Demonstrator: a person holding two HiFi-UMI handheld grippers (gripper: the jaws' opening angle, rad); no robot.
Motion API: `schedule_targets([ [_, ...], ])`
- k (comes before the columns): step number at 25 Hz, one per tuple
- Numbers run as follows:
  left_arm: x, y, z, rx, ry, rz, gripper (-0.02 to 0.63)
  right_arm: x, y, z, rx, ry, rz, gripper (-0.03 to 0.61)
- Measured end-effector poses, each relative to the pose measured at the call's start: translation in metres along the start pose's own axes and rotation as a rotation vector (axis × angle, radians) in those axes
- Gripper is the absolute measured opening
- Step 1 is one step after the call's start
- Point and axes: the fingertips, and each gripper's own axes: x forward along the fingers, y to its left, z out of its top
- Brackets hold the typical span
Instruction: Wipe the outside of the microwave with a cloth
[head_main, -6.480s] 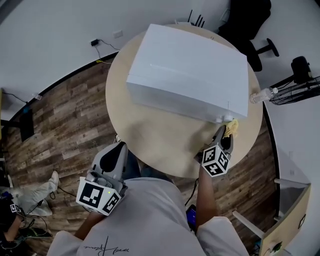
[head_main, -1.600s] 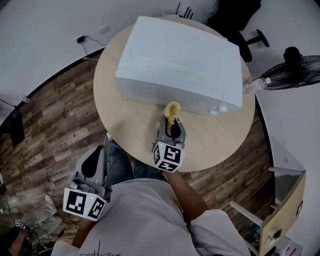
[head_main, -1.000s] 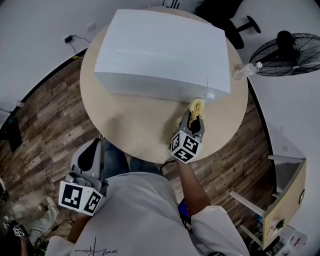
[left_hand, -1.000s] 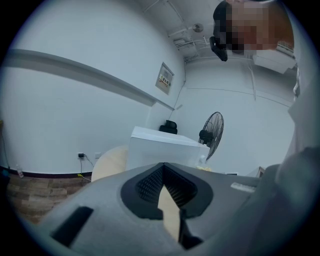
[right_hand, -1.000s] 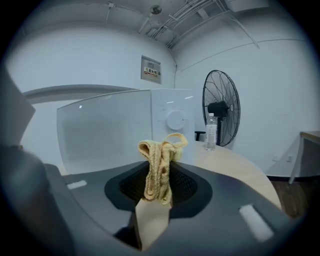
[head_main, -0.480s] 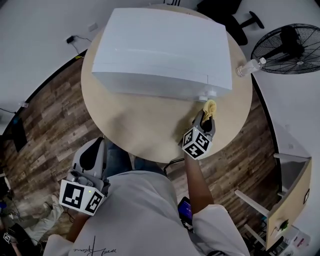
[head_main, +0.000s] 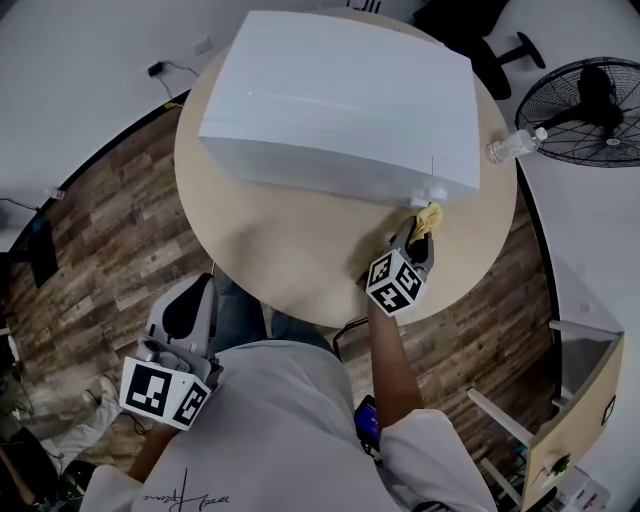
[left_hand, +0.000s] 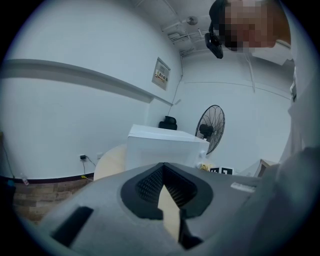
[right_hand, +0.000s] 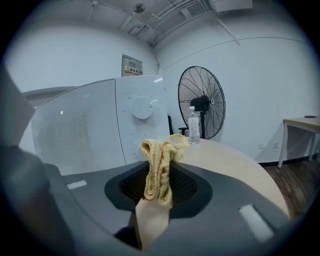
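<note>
The white microwave (head_main: 340, 100) stands on the round beige table (head_main: 290, 250). My right gripper (head_main: 420, 233) is shut on a bunched yellow cloth (head_main: 429, 217) at the microwave's front right corner, just below a knob (head_main: 434, 192). In the right gripper view the cloth (right_hand: 159, 165) sticks up between the jaws of that gripper (right_hand: 159, 176), in front of the control panel and its dial (right_hand: 142, 107). Contact with the panel cannot be told. My left gripper (head_main: 190, 315) hangs off the table at the lower left. In its own view the left gripper (left_hand: 162, 172) is shut with nothing in it and points toward the microwave (left_hand: 160, 147).
A clear plastic bottle (head_main: 512, 148) stands at the table's right edge, behind the microwave's corner. A black floor fan (head_main: 590, 95) is on the right and a black office chair (head_main: 480, 30) is behind the table. Wooden floor surrounds the table.
My right gripper has carried the cloth rightward along the microwave's front, from mid-face to the right corner under the knobs. The left gripper has stayed low beside the person.
</note>
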Motion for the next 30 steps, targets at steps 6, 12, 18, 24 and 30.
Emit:
schedule_targets([
  [6, -0.003, 0.008, -0.003, -0.014, 0.002, 0.005, -0.009, -0.004, 0.009, -0.002, 0.024, -0.004, -0.027, 0.121],
  [12, -0.004, 0.011, -0.003, -0.014, 0.007, -0.011, -0.009, -0.012, 0.016, -0.003, 0.053, -0.006, -0.045, 0.121],
  [18, -0.005, 0.017, -0.003, -0.016, 0.005, -0.01, -0.009, -0.014, 0.025, -0.003, 0.049, -0.012, -0.047, 0.123],
  [24, -0.008, 0.025, -0.004, -0.025, 0.003, 0.0, -0.009, -0.015, 0.044, -0.006, 0.031, -0.016, -0.021, 0.123],
  [30, -0.014, 0.035, -0.006, -0.032, 0.001, 0.018, -0.009, -0.014, 0.065, -0.011, 0.013, -0.014, 0.006, 0.123],
])
